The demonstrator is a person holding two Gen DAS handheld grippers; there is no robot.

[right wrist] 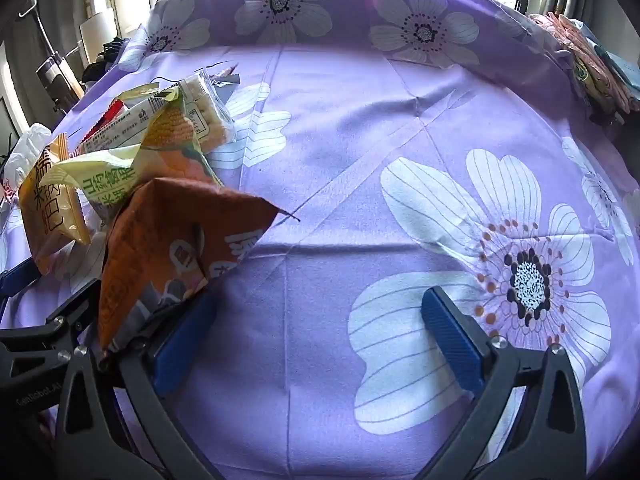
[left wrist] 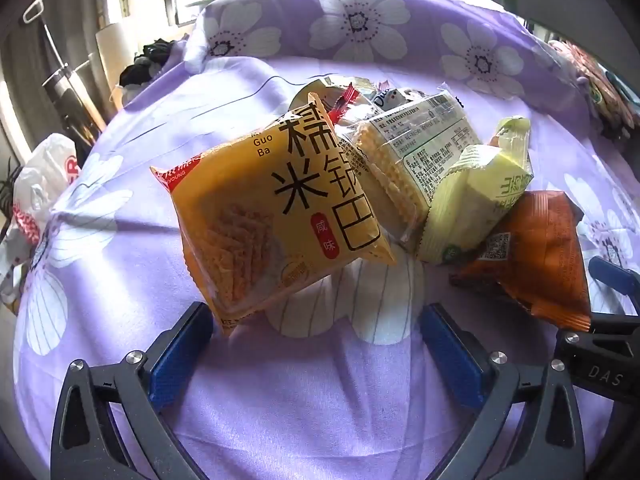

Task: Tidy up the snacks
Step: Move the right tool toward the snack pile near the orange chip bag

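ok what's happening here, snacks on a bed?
A person holds a gripper in each hand over a pile of snack packets on a purple flowered bedsheet. Both the left gripper and the right gripper are wide open and hold nothing. The yellow packet, the clear wafer pack, the pale green packet and the orange packet lie heaped together, the orange one right beside the right gripper's finger. Nothing is sorted yet.

**Two wrist views, both tilted down at the bed**

Your left wrist camera looked steeply down, close over the snack pile (left wrist: 360, 184), centre frame. Your right one faced the purple floral sheet (right wrist: 360, 152), the same pile (right wrist: 152, 184) at left. Both shared the pillow (left wrist: 360, 20) and window along the top.
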